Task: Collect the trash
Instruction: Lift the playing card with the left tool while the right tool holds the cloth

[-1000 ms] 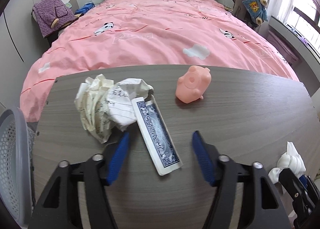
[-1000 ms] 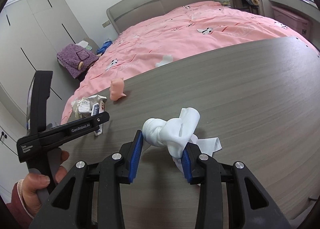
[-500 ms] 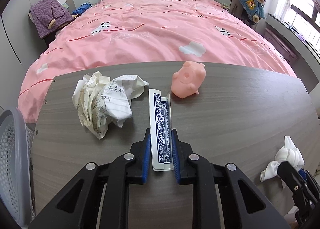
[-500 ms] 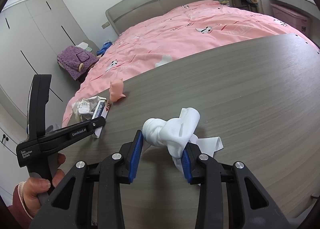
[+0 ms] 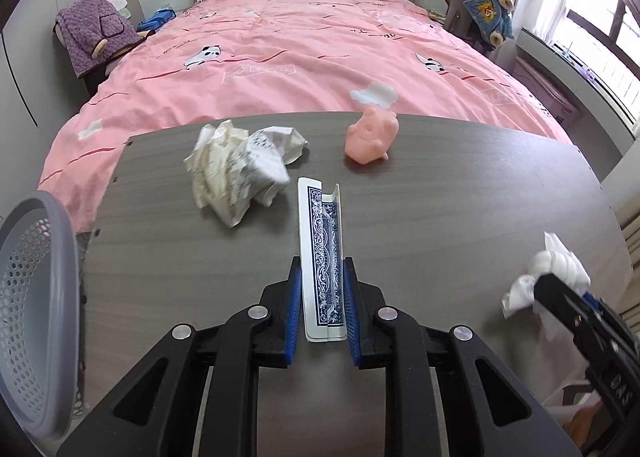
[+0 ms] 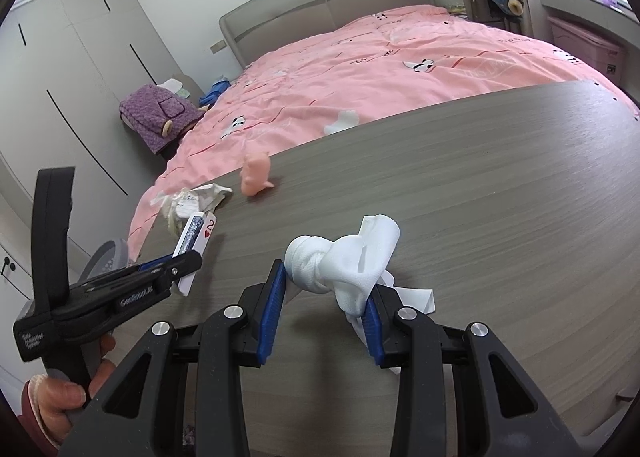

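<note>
Left wrist: creased playing card (image 5: 322, 257), crumpled paper (image 5: 240, 169)

A: Where does the left wrist view sit?

B: Just behind the left gripper (image 5: 320, 309), angled steeply down over the table (image 5: 460, 217) toward the bed (image 5: 320, 57).

A: And the right?

B: Behind the right gripper (image 6: 324, 297), tilted less steeply, facing the bed's headboard and the wardrobe (image 6: 80, 69) (fisheye, so edges bend).

A: What do they share?

B: The pink pig figure (image 5: 372, 137), crumpled paper (image 5: 240, 165), playing card (image 5: 323, 257), and what seems the same grey basket (image 5: 36, 297).
</note>
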Demonstrator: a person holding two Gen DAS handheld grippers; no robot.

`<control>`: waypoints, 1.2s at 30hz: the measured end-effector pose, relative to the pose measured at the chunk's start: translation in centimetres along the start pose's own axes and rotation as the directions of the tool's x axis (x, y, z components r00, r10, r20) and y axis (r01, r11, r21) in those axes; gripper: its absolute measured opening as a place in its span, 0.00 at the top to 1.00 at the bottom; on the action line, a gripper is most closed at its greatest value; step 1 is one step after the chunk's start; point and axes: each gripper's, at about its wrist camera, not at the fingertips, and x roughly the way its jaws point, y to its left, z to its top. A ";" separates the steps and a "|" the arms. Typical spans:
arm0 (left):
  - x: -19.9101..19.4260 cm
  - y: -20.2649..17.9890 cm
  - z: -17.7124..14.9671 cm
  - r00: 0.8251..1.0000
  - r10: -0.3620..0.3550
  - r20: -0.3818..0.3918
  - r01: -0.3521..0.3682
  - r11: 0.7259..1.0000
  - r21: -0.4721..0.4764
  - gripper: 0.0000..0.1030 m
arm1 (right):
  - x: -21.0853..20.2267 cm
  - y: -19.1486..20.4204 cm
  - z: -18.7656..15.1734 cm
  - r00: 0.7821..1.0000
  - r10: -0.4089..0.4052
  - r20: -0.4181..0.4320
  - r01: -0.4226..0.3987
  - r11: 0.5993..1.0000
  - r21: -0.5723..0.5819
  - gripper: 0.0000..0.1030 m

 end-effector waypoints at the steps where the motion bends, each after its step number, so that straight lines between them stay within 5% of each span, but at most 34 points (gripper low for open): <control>1: -0.3 0.1 -0.2 1.000 -0.001 0.001 0.001 1.000 0.004 0.82 | -0.1 0.1 0.0 1.000 0.002 -0.001 -0.002 1.000 -0.002 0.66; 19: -5.9 5.1 -3.2 0.995 -0.015 0.094 0.018 0.999 -0.029 0.82 | -0.1 7.7 -2.4 0.998 0.033 -0.046 -0.038 0.993 -0.110 0.66; 36: -11.0 12.9 -6.6 0.982 0.045 0.184 -0.021 0.991 -0.128 0.82 | -0.5 16.3 -4.0 0.995 0.075 -0.062 -0.088 0.965 -0.247 0.66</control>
